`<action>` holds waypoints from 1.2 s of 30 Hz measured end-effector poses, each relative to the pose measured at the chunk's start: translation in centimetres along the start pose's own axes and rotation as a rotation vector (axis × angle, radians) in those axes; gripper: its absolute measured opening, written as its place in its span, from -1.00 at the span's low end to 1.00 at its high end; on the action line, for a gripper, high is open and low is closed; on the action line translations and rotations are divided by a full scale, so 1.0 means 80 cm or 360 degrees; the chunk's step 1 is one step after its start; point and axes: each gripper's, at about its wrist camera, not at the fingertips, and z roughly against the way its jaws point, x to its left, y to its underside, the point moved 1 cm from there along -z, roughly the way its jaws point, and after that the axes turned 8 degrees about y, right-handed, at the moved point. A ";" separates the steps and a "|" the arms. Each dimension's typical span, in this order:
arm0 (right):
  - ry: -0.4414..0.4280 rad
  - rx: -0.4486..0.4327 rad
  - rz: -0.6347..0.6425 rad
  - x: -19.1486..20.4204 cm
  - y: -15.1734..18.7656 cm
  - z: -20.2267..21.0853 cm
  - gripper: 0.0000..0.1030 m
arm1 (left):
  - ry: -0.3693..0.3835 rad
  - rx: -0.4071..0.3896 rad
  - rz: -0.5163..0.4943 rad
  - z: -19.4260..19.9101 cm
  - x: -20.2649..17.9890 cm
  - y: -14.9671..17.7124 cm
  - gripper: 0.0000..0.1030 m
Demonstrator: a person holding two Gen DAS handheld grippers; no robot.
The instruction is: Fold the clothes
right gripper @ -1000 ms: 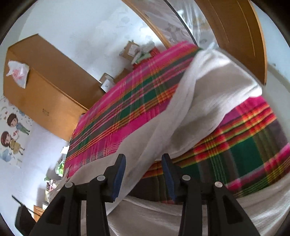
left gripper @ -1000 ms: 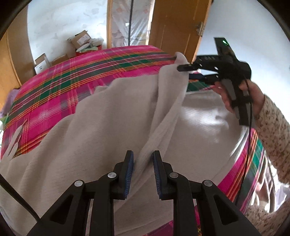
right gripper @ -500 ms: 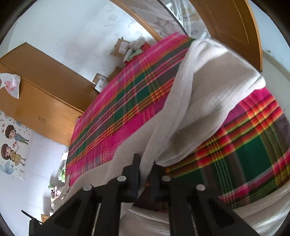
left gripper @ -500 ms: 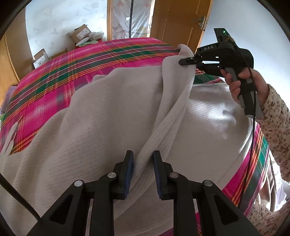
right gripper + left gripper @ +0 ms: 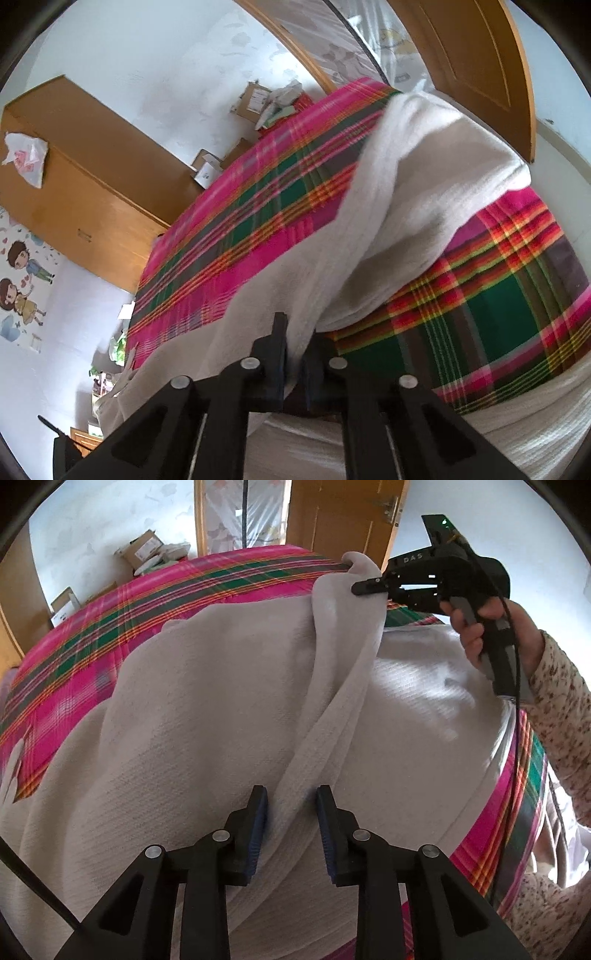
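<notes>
The left gripper (image 5: 290, 814) sits nearest, its blue-padded jaws part open and just widened, a raised ridge of the white garment (image 5: 221, 716) running up between them; whether the pads still press the cloth cannot be told. The garment lies spread over a pink and green plaid bed (image 5: 92, 635), and the ridge climbs to the far edge, where the right gripper (image 5: 364, 589) pinches it with narrow jaws that snapped closed and have just eased a little. Pale letters reading "DAS" mark that gripper's black body. A hand (image 5: 491, 627) in a speckled sleeve (image 5: 561, 701) holds its handle. In the right wrist view the cloth passes between that gripper's close-set fingers (image 5: 279, 343), which hide the pinched part. Beyond the bed stand cardboard boxes (image 5: 142, 552) with labels too small to read, a wooden door (image 5: 343, 517) and a wardrobe (image 5: 85, 177).
</notes>
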 end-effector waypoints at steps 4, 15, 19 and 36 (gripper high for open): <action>0.0015 0.0016 0.0007 0.000 -0.002 -0.008 -0.74 | -0.0042 0.0018 -0.0016 -0.003 -0.005 -0.002 -0.45; -0.0018 -0.0049 0.0059 0.003 -0.002 0.006 -0.91 | -0.0073 -0.0057 -0.0067 0.005 -0.017 0.000 -0.79; -0.0036 -0.0118 0.0099 0.008 0.000 0.031 -0.91 | -0.0076 -0.0161 -0.0070 0.024 -0.022 0.004 -0.84; 0.0017 -0.0585 0.0219 0.017 0.076 0.190 -0.91 | -0.0048 -0.0326 -0.0164 0.079 -0.059 0.036 -0.84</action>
